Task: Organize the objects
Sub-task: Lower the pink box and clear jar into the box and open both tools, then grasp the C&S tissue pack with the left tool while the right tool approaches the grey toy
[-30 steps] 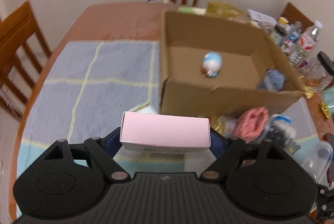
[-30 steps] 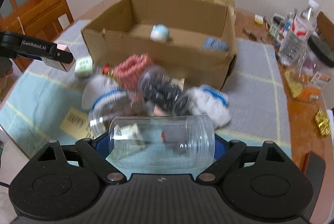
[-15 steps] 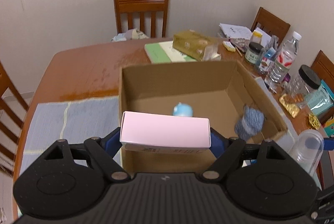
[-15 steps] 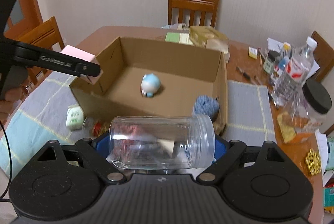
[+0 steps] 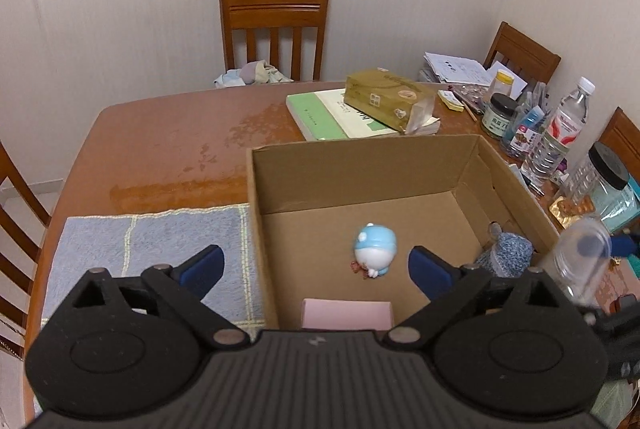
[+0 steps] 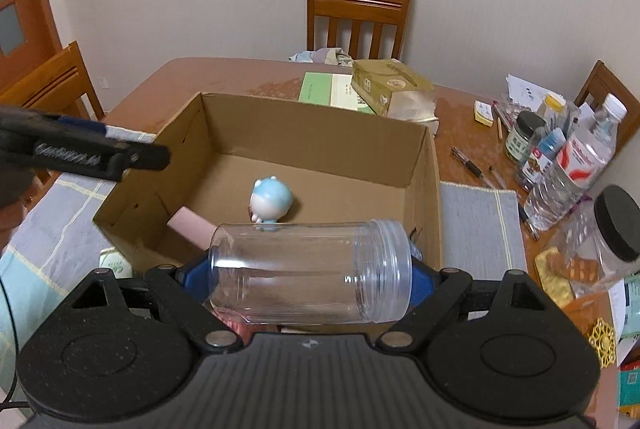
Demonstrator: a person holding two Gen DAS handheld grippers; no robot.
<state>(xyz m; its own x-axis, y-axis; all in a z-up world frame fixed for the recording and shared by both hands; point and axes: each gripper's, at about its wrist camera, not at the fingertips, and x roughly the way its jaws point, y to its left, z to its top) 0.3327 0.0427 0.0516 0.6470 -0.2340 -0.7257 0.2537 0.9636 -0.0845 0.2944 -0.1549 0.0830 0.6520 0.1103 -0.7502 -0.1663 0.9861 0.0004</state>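
Note:
An open cardboard box (image 5: 360, 145) stands on the table. In it lie a blue-and-white toy figure (image 5: 375, 255), a blue knitted piece (image 5: 510, 255) and a pink box (image 5: 346, 314) by the near wall. My left gripper (image 5: 316, 263) hangs over the box's near left corner. Its jaws are opening and nothing is between them. In the right wrist view the pink box (image 6: 192, 225) leans against the box's left wall (image 6: 132, 205), near the toy (image 6: 272, 199). My right gripper (image 6: 308, 279) is shut on a clear plastic jar (image 6: 320, 257), held sideways at the near rim.
Behind the box lie a green book (image 5: 320, 113) and a gold tissue pack (image 5: 388, 97). Bottles, jars and pens (image 6: 560, 153) crowd the right side. A blue placemat (image 5: 152, 241) lies left of the box. Wooden chairs (image 5: 274, 29) ring the table.
The left jaws spread and the pink box dropped into the cardboard box. Both grippers moved forward toward the box. The right gripper kept the jar.

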